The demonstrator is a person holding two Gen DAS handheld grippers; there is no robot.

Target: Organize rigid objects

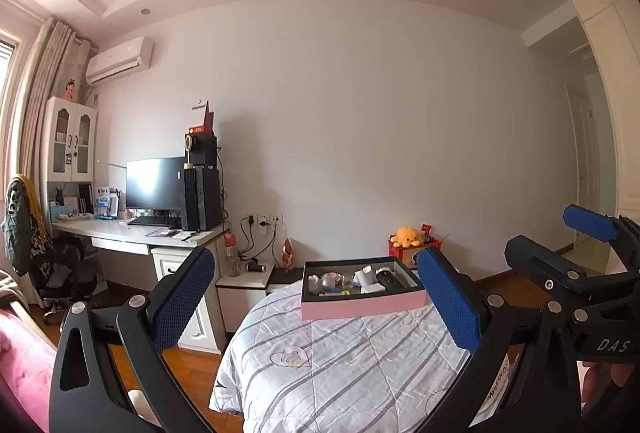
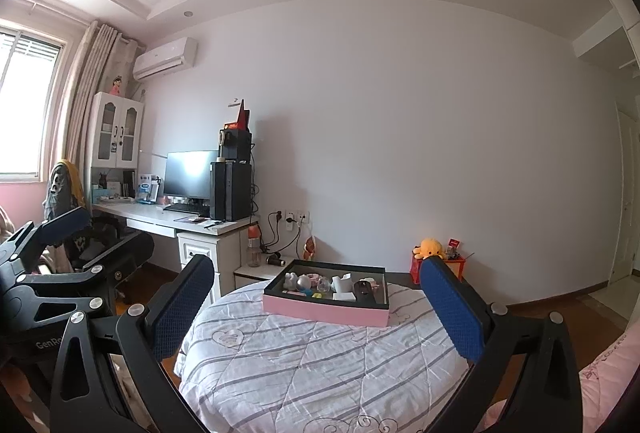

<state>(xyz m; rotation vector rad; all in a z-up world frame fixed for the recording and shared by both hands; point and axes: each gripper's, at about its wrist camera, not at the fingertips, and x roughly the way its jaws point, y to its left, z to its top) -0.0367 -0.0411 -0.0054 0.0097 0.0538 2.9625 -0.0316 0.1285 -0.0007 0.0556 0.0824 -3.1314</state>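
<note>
A shallow box (image 1: 360,307) with pink walls and a dark rim lies on the far end of a striped quilt (image 1: 340,365). It holds several small rigid items: white figurines, clear glass balls (image 1: 329,282), a white cylinder (image 1: 365,276) and a black piece (image 1: 387,279). My left gripper (image 1: 316,257) hangs open and empty well short of the box. To its right, my right gripper (image 1: 540,229) also stands open. In the right wrist view the same box (image 2: 320,309) sits ahead of my open right gripper (image 2: 317,262), with my left gripper (image 2: 118,227) at the left edge.
A white desk (image 1: 132,229) with a monitor and a black computer tower stands at the left, a draped chair (image 1: 44,253) beside it. A nightstand (image 1: 244,279) carries a bottle. An orange octopus plush (image 1: 406,236) sits on a red box by the wall. Wooden floor surrounds the bed.
</note>
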